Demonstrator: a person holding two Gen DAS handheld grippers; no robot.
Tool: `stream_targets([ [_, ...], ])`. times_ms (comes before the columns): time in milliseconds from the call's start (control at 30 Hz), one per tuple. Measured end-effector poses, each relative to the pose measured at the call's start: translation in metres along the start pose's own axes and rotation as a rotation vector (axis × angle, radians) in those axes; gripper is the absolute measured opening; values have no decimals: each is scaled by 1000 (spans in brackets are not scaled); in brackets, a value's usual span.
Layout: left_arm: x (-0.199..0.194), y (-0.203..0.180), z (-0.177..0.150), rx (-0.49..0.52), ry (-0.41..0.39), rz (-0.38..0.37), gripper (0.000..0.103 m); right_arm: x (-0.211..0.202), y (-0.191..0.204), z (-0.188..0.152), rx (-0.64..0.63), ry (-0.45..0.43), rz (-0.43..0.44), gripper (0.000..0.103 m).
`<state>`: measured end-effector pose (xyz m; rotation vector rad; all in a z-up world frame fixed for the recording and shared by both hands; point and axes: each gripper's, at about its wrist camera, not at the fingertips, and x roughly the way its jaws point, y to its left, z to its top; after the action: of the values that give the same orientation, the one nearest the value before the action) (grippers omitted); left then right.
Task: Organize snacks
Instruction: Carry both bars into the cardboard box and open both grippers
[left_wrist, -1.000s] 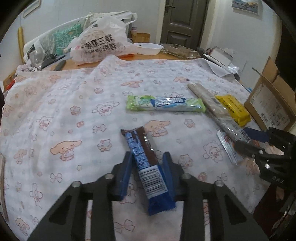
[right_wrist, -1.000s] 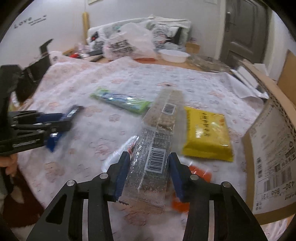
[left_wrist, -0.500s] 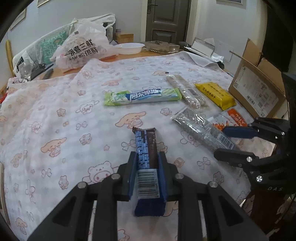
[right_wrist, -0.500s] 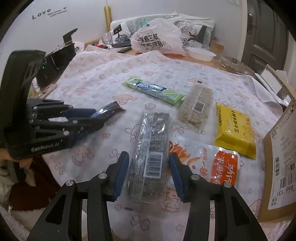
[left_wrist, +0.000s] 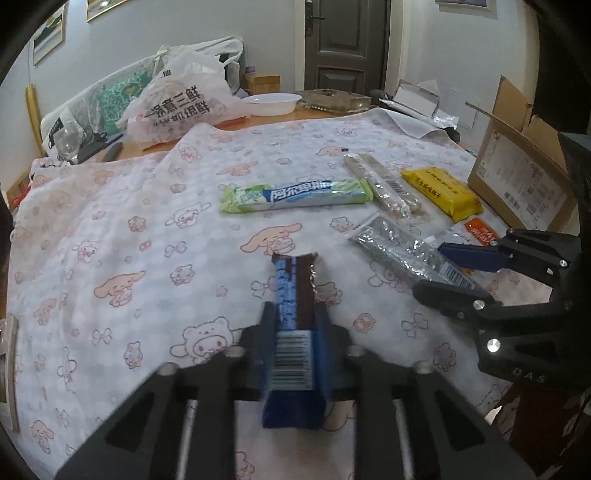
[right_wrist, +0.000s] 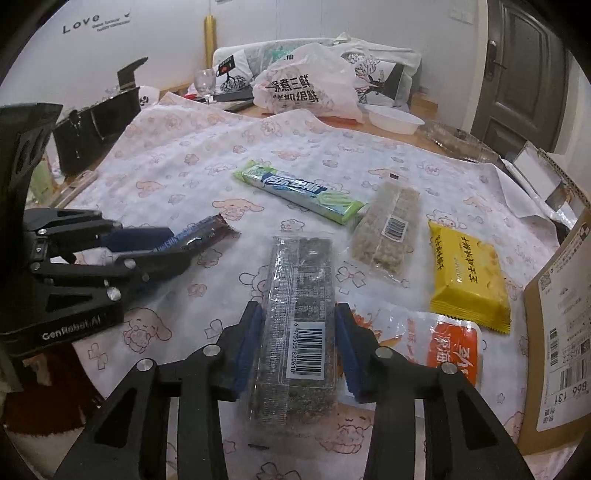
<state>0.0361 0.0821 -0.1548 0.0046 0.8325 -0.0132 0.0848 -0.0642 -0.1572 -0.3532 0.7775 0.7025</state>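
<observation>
My left gripper is shut on a blue and brown chocolate bar, held just above the patterned cloth; it also shows in the right wrist view. My right gripper is shut on a clear pack of dark seaweed snack, which shows silver in the left wrist view. A green candy pack, a beige grain bar, a yellow packet and an orange and white packet lie on the cloth.
A cardboard box stands at the right edge of the table. At the back are a white plastic bag, a white bowl, a glass and a foil tray. A black stand is at the left.
Both grippers pulled back toward the near edge with their snacks. The right gripper drew the seaweed pack away from the grain bar. The chocolate bar now sits straighter in the left jaws.
</observation>
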Motion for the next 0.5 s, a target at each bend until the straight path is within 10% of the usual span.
stream_targets([
  [500, -65, 10, 36, -42, -161, -5, 16, -74, 12, 28, -14, -182, -8, 35],
])
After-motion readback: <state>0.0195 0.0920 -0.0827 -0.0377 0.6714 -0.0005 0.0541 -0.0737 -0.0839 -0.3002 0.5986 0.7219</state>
